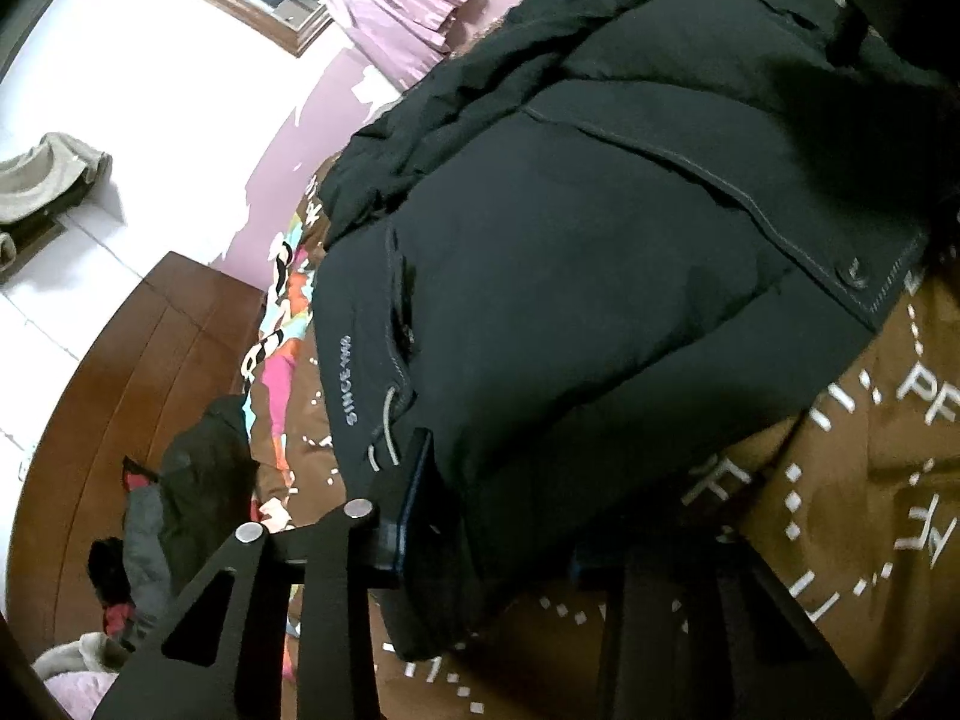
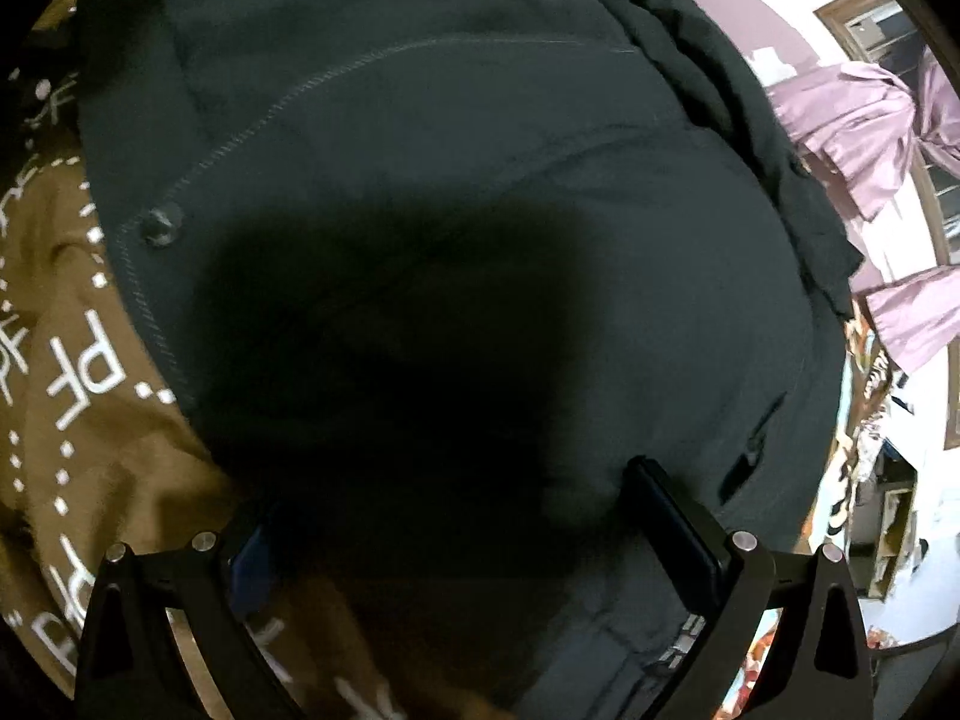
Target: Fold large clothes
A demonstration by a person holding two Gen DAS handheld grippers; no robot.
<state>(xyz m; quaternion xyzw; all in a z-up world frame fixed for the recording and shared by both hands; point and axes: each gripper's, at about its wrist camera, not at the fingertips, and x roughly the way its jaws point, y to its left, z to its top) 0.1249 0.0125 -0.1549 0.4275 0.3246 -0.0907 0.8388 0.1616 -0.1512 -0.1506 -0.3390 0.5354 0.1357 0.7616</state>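
- The big black jacket (image 1: 570,252) was lying puffed up on the bed, on top of a brown bedspread (image 1: 840,510) with white letters and dotted lines printed on it.
- Left gripper (image 1: 504,534) sat at the jacket's bottom corner, close to the drawstring cord (image 1: 389,432) and the small "SINCE" print along the hem. Its jaws were narrowed around a bunched fold of the hem. One finger (image 1: 414,504) was right up against the fabric, the other was buried in shadow, so I honestly couldn't tell if it was properly pinching yet.
- Right gripper (image 2: 474,534) was spread wide, pointing steeply down at the other bottom edge of the jacket. Fabric sat between the fingers, but the pads weren't squeezing it.
- A snap button (image 2: 161,225) showed on the front flap, near the edge over the bedspread.
- Purple curtains (image 1: 396,12) hung by the window behind the bed, and a dark pile of clothes (image 1: 174,510) was down on the wooden floor (image 1: 114,384).
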